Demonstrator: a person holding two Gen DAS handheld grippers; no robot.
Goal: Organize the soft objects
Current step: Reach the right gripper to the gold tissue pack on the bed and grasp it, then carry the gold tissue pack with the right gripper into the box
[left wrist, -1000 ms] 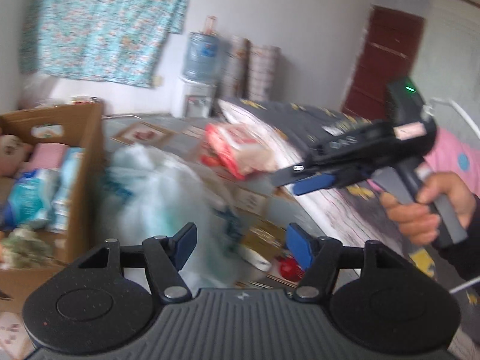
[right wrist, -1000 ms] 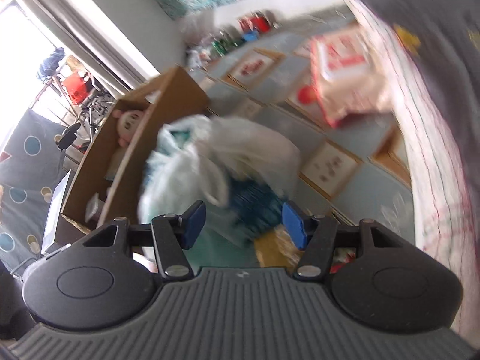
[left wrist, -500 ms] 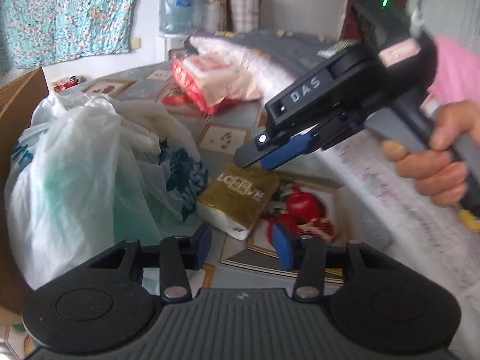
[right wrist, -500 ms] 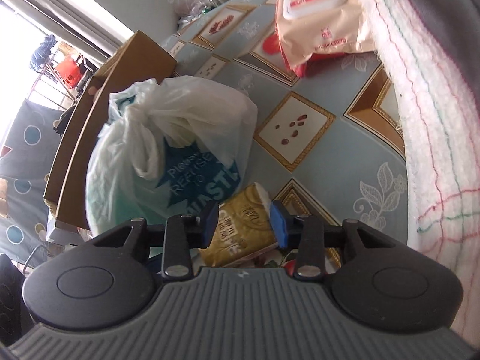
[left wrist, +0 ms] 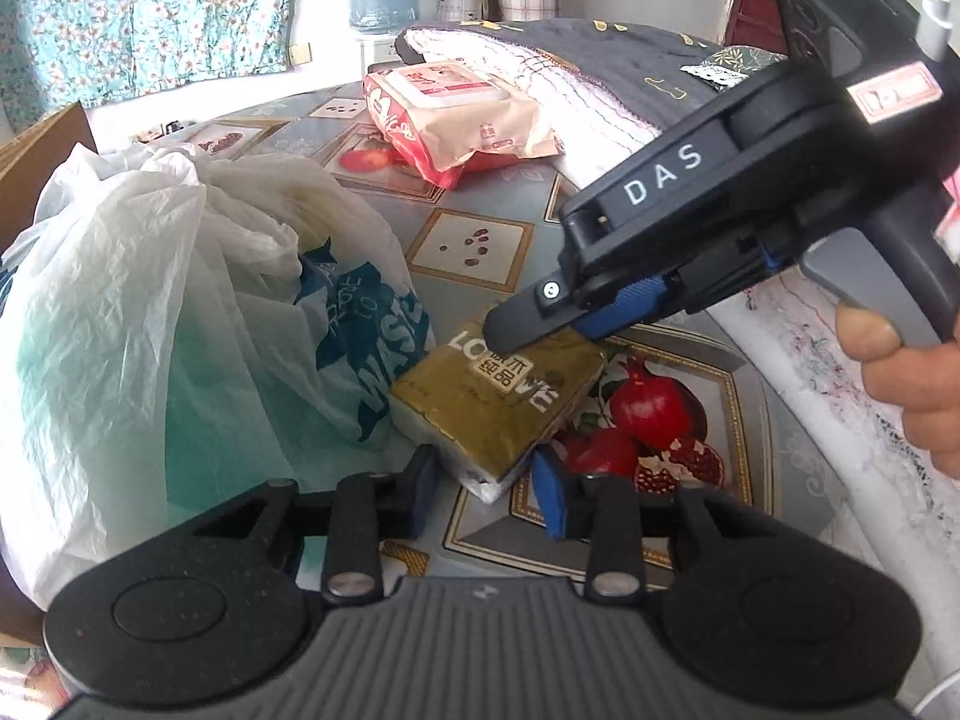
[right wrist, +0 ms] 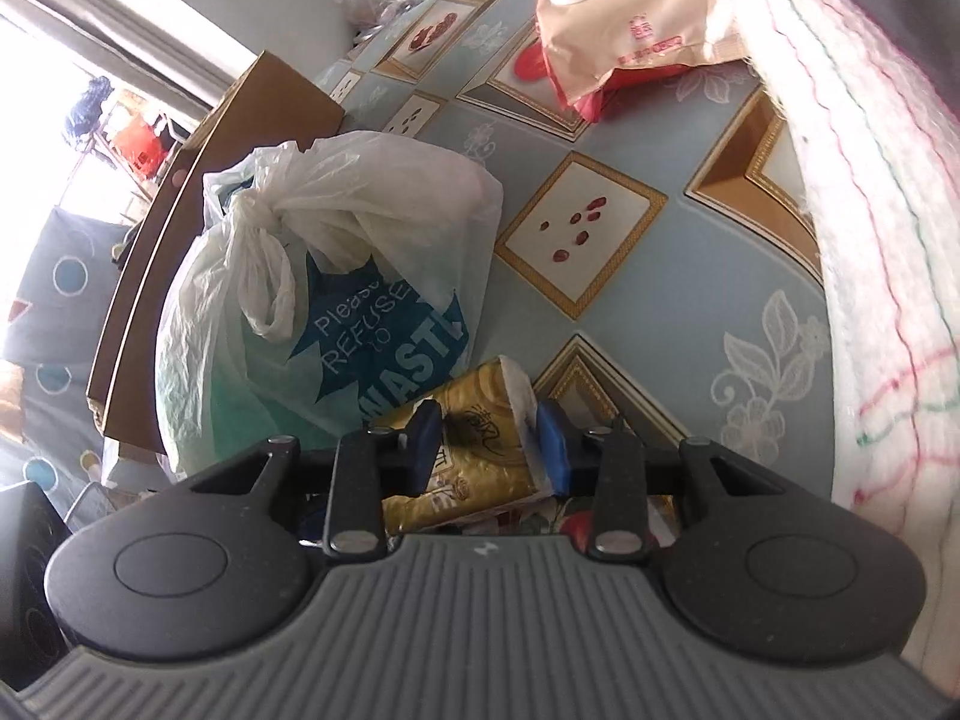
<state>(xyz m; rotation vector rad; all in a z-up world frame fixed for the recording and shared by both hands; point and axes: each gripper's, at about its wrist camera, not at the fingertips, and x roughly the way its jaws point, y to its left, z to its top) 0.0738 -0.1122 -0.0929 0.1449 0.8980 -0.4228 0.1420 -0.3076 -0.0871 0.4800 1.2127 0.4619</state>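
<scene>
Tissue pack [right wrist: 480, 450] between closing right gripper [right wrist: 489, 444] pads

one tissue pack [left wrist: 498, 396], one wipes pack [left wrist: 456, 114], one plastic bag [left wrist: 150, 312]

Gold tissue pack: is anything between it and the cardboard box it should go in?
Yes. The tied white plastic bag stands between the gold tissue pack and the cardboard box, touching the pack. The right claw is closing with the pack between its pads. The pack would likely have to travel over or around the bag.
</scene>
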